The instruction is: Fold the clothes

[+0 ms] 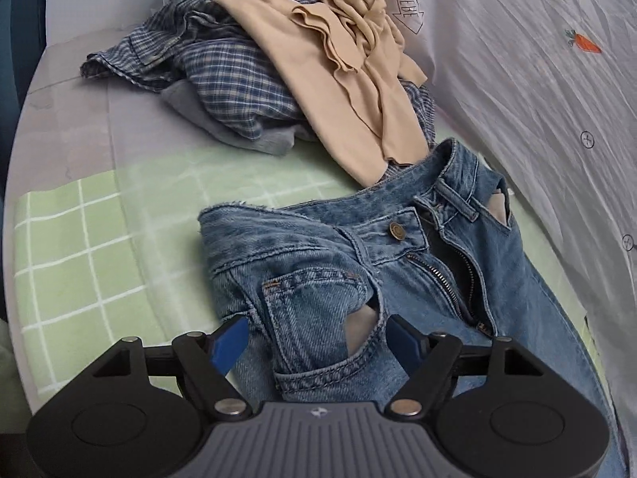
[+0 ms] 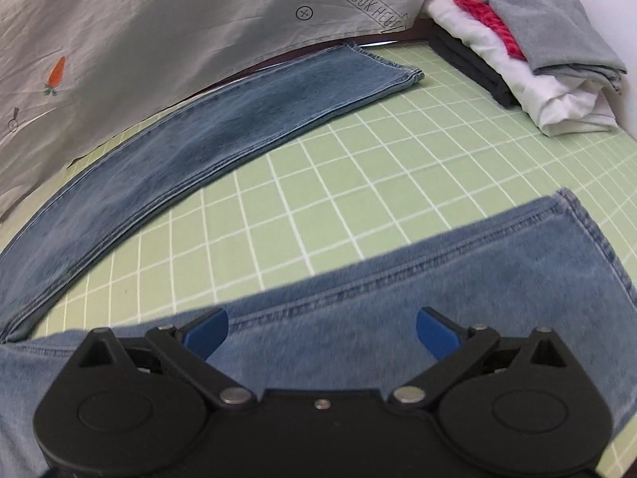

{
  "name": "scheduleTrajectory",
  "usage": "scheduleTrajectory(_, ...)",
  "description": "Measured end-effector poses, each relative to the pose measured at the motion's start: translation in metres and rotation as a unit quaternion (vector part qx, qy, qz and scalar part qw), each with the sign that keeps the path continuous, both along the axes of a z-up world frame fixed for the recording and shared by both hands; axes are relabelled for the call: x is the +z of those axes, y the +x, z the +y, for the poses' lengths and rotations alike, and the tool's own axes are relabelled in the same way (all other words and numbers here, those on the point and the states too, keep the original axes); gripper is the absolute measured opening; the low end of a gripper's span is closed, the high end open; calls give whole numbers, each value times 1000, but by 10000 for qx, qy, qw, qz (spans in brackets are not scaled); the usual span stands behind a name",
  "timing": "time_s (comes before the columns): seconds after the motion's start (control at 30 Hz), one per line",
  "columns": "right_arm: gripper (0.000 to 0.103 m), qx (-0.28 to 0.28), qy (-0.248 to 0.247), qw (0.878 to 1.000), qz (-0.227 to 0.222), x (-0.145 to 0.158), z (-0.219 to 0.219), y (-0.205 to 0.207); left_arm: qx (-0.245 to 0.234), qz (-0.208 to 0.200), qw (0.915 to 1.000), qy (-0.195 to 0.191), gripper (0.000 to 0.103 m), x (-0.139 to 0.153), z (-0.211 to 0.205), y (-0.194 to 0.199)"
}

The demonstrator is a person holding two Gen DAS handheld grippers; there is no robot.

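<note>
Blue jeans (image 1: 318,263) lie on the green checked mat (image 1: 79,247) with the zipper open and the waistband toward the far side. My left gripper (image 1: 316,338) hovers low over the hip pocket, jaws partly apart, one blue pad at the denim's left edge and the other on the fabric by the pocket opening; no pinch shows. In the right wrist view one jeans leg (image 2: 398,279) runs under my right gripper (image 2: 322,334), which stands wide open just above it near the hem. The other leg (image 2: 199,151) stretches flat along the far side.
A heap of unfolded clothes sits beyond the waistband: a beige garment (image 1: 318,51) over a blue plaid shirt (image 1: 223,75). A stack of folded clothes (image 2: 537,51) stands at the far right corner. A white printed sheet (image 2: 139,40) hangs along the back edge.
</note>
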State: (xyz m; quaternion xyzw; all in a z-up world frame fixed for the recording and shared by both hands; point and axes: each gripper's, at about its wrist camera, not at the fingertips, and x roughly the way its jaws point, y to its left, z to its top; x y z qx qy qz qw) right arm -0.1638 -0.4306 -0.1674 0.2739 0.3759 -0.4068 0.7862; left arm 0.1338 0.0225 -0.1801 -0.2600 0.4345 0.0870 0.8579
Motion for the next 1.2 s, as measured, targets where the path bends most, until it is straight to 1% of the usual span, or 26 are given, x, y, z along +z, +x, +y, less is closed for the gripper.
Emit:
scheduleTrajectory(0.03, 102, -2, 8, 10000, 1, -1, 4, -2, -4, -50, 9999, -90, 42, -2, 2, 0)
scheduleTrajectory(0.07, 102, 5, 17, 10000, 14, -2, 9, -5, 4, -84, 9998, -182, 13, -3, 5, 0)
scheduleTrajectory(0.13, 102, 11, 62, 10000, 66, -5, 18, -9, 62, -135, 9991, -400, 12, -3, 13, -3)
scheduleTrajectory(0.2, 102, -11, 154, 9998, 120, -10, 25, -14, 86, -397, 9964, -748, 10, 5, 25, -12)
scheduleTrajectory(0.27, 102, -56, 212, 9996, 168, -12, 29, -20, 38, -780, 9910, -1089, 10, 18, 38, -27)
scheduleTrajectory(0.33, 102, -181, 309, 9991, 234, -16, 29, -26, 106, -1100, 9834, -1440, 10, 25, 56, -44)
scheduleTrajectory(0.37, 102, -241, 366, 9987, 257, -18, 29, -29, 183, -1183, 9804, -1568, 10, 26, 65, -52)
scheduleTrajectory(0.4, 102, -281, 438, 9983, 255, -21, 28, -32, 285, -1121, 9811, -1550, 10, 23, 72, -58)
scheduleTrajectory(0.43, 102, -299, 496, 9980, 252, -23, 28, -35, 355, -988, 9844, -1410, 10, 18, 77, -62)
scheduleTrajectory(0.5, 102, -287, 585, 9975, 269, -26, 28, -40, 429, -590, 9923, -1006, 10, 3, 78, -66)
scheduleTrajectory(0.53, 102, -273, 612, 9974, 282, -27, 29, -42, 456, -445, 9938, -908, 11, -1, 77, -67)
scheduleTrajectory(0.57, 102, -258, 638, 9972, 295, -28, 30, -45, 483, -301, 9951, -809, 19, -5, 76, -69)
scheduleTrajectory(0.6, 102, -244, 632, 9972, 303, -28, 30, -48, 491, -217, 9960, -718, 23, -7, 74, -71)
scheduleTrajectory(0.63, 102, -229, 624, 9973, 310, -28, 30, -52, 470, -236, 9966, -640, 24, -4, 71, -72)
scheduleTrajectory(0.7, 102, -260, 618, 9973, 314, -28, 29, -61, 374, -261, 9982, -382, 41, 4, 62, -73)
scheduleTrajectory(0.77, 103, -305, 622, 9971, 310, -29, 26, -69, 252, -280, 9993, -78, 47, 13, 52, -72)
scheduleTrajectory(0.83, 103, -278, 586, 9974, 326, -30, 25, -74, 134, -321, 9992, 207, 48, 22, 43, -72)
scheduleTrajectory(0.9, 103, -188, 533, 9976, 395, -31, 27, -75, 16, -454, 9982, 394, 51, 32, 36, -75)
scheduleTrajectory(0.97, 103, -84, 449, 9975, 539, -32, 30, -71, -183, -569, 9968, 524, 51, 39, 29, -75)
scheduleTrajectory(1.07, 103, 69, 273, 9958, 876, -36, 34, -61, -478, -710, 9936, 738, 50, 48, 20, -72)
scheduleTrajectory(1.13, 103, -5, 248, 9961, 846, -36, 34, -60, -654, -778, 9909, 878, 49, 53, 16, -67)
scheduleTrajectory(1.2, 103, -116, 262, 9960, 845, -37, 32, -58, -727, -840, 9900, 872, 43, 56, 17, -58)
